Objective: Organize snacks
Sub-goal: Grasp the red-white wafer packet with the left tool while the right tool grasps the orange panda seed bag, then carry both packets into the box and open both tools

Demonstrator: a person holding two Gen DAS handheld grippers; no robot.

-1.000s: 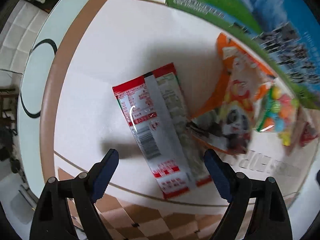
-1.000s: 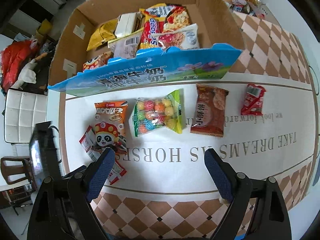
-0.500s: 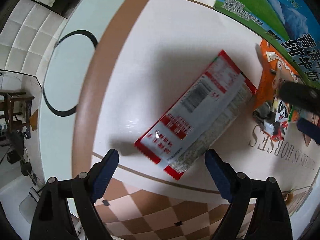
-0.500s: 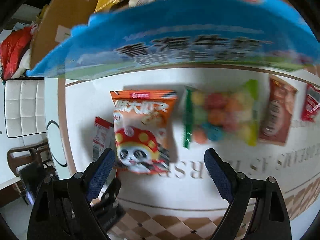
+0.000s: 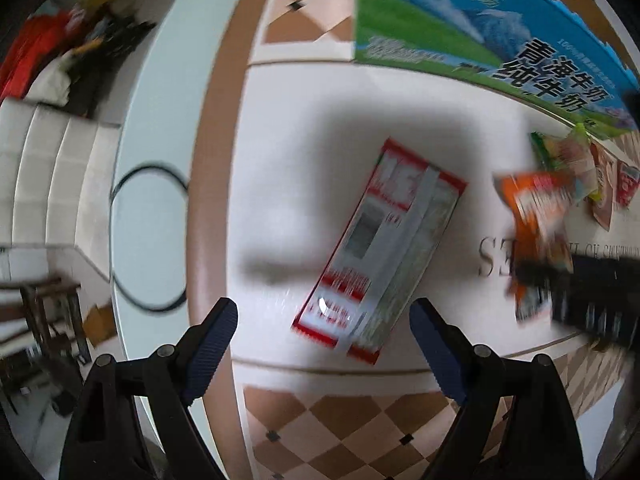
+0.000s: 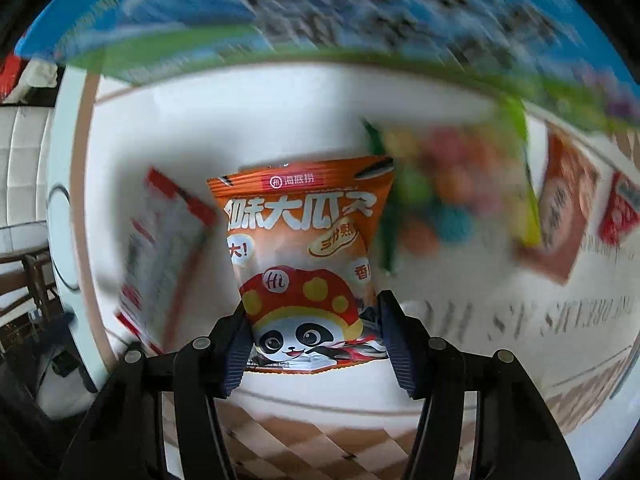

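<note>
My right gripper (image 6: 312,334) is shut on the lower end of an orange panda snack bag (image 6: 304,240), which shows sharp against a blurred table. The same bag (image 5: 536,216) appears in the left wrist view, held by the black right gripper (image 5: 528,280). My left gripper (image 5: 322,322) is open and empty above a red and white flat packet (image 5: 384,248) lying back side up on the white tabletop; this packet (image 6: 164,256) lies left of the orange bag.
A blue and green milk carton box flap (image 5: 480,40) runs along the far side. A clear bag of coloured balls (image 6: 448,200), a brown packet (image 6: 564,216) and a small red packet (image 6: 620,216) lie to the right. The table edge (image 5: 152,160) is on the left.
My right gripper has moved down onto the orange panda bag and closed on it. My left gripper has shifted back, and the red and white packet now lies clear of the orange bag.
</note>
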